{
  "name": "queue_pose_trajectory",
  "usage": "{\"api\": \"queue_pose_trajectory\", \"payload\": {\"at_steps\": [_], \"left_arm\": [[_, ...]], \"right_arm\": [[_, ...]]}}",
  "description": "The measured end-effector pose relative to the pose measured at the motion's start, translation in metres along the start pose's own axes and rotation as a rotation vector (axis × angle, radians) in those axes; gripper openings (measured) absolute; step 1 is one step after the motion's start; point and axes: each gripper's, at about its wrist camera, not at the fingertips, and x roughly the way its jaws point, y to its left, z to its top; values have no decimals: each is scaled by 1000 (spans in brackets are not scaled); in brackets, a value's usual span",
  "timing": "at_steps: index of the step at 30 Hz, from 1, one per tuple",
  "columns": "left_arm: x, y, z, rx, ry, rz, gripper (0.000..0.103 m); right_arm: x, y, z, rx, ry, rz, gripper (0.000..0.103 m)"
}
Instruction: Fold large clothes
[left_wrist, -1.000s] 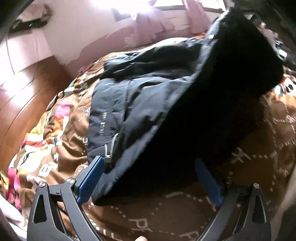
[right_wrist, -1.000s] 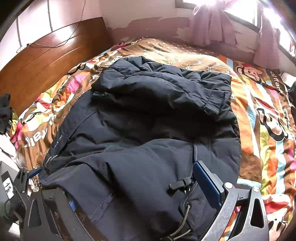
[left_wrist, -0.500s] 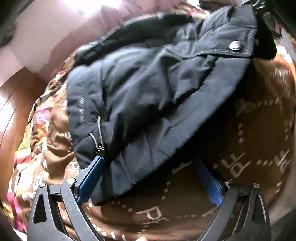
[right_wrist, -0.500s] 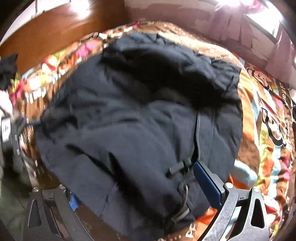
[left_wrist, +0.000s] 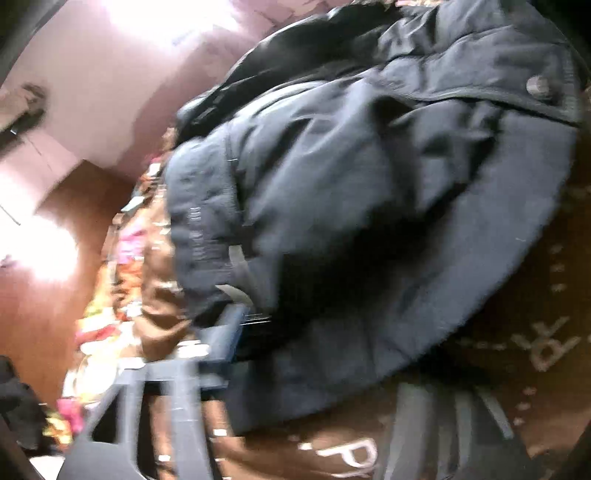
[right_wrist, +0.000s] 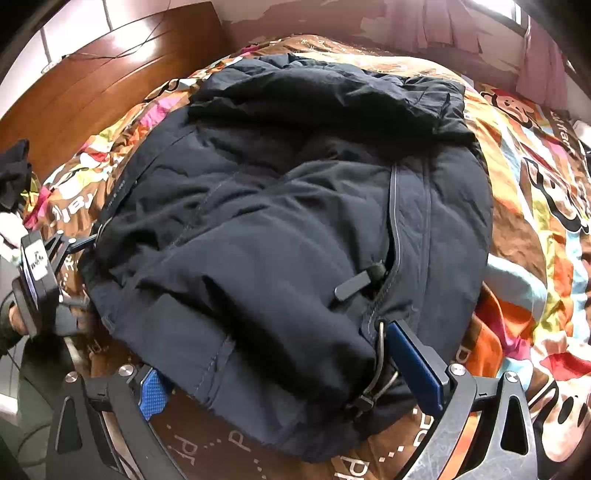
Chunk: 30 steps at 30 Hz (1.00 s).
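We are laying the dark jacket (right_wrist: 280, 229) on the patterned bedspread (right_wrist: 532, 206). At six o'clock our right gripper (right_wrist: 291, 373) is standing open around its hem. Our left gripper (left_wrist: 314, 354) is closing, apparently onto the blurred hem.

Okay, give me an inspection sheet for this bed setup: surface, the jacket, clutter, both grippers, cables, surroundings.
Surface: bed with a brown and cartoon-print bedspread, rumpled.
Job's things: dark navy jacket lying in a heap on the bedspread, near hem toward the cameras, zipper pull and drawcord showing.
Clutter: dark garment at the bed's far left edge.
Grippers: left gripper at the jacket's left hem corner, jaws closing with fabric between them; the left wrist view is blurred. Right gripper wide open, the near hem lying between its jaws, pads not pressing.
Cables: thin wire draped along the headboard.
Surroundings: wooden headboard, peeling wall, pink curtains at a bright window.
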Motion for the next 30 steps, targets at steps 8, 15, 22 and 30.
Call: {"api": "queue_pose_trajectory", "payload": {"at_steps": [8,15,22,30], "left_arm": [[-18,42,21,-86,-51,-62,18],[-54,75,67,-179,-109,-127,16],[-84,119,127,-267,-219,-129,16],[-82,152,192,-351,-262,-141,16]], "right_arm": [[6,3,-36,-22,-32,-4,103],[3,19,-56,27,-132,1,103],[0,41,-62,57,-299,-134,103],[0,54,-54,105,-403,-328,103]]}}
